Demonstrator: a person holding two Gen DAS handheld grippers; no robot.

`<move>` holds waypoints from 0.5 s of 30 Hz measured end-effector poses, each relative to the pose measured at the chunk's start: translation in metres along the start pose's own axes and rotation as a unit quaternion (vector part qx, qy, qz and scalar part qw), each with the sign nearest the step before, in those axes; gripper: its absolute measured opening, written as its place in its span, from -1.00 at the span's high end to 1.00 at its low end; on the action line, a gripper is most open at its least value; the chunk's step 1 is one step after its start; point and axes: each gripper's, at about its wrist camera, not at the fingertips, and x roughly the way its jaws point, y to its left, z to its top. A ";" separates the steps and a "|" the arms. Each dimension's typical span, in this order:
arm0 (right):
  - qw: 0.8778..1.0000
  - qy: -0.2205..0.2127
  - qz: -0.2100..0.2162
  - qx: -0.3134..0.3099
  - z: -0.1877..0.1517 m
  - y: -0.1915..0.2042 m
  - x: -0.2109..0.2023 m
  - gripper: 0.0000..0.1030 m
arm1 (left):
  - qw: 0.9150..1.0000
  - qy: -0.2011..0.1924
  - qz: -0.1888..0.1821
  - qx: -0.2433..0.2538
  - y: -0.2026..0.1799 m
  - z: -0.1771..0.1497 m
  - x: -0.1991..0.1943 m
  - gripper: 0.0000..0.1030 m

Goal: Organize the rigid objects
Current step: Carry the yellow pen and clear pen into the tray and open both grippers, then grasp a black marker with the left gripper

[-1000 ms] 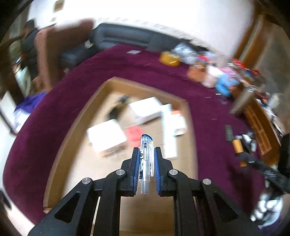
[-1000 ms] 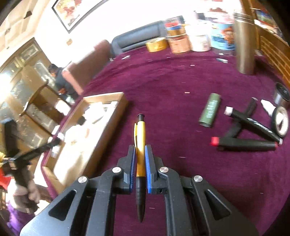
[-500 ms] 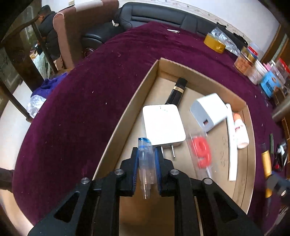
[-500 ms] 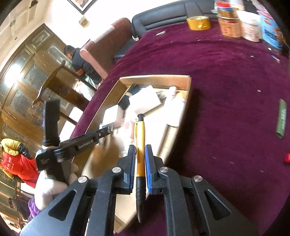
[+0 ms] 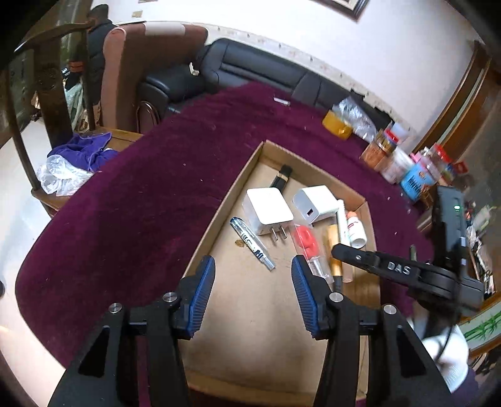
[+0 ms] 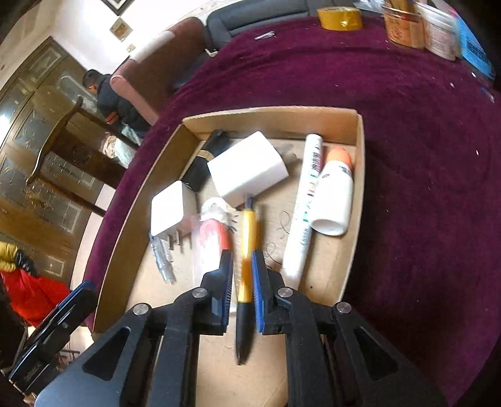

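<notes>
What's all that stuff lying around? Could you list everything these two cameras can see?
cardboard tray: one, brown, on the purple cloth.
clear pen: one, see-through, on the tray floor, left of the plug.
plug adapter: one, white, in the tray, prongs showing.
USB charger: one, white, right of the adapter.
black tube: one, black with a gold band, tray's far end.
white tube: one, white, beside the bottle.
bottle: one, white, orange cap, by the tray's right wall.
yellow pen: one, yellow and black, gripped.
tape roll: one, yellow, far edge.
left gripper: fingers apart, empty.
right gripper: fingers clamped on the yellow pen.
</notes>
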 end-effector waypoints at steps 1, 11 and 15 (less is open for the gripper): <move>1.000 -0.002 -0.002 -0.001 0.000 0.000 -0.003 0.79 | 1.000 -0.003 -0.003 -0.002 0.002 0.001 -0.002 0.12; 0.999 -0.040 -0.019 -0.026 -0.011 -0.003 -0.036 0.79 | 0.999 -0.036 -0.004 -0.008 -0.001 -0.020 -0.019 0.09; 0.996 -0.065 -0.038 -0.036 -0.026 -0.022 -0.064 0.79 | 0.999 -0.037 -0.014 0.002 -0.013 -0.027 -0.020 0.09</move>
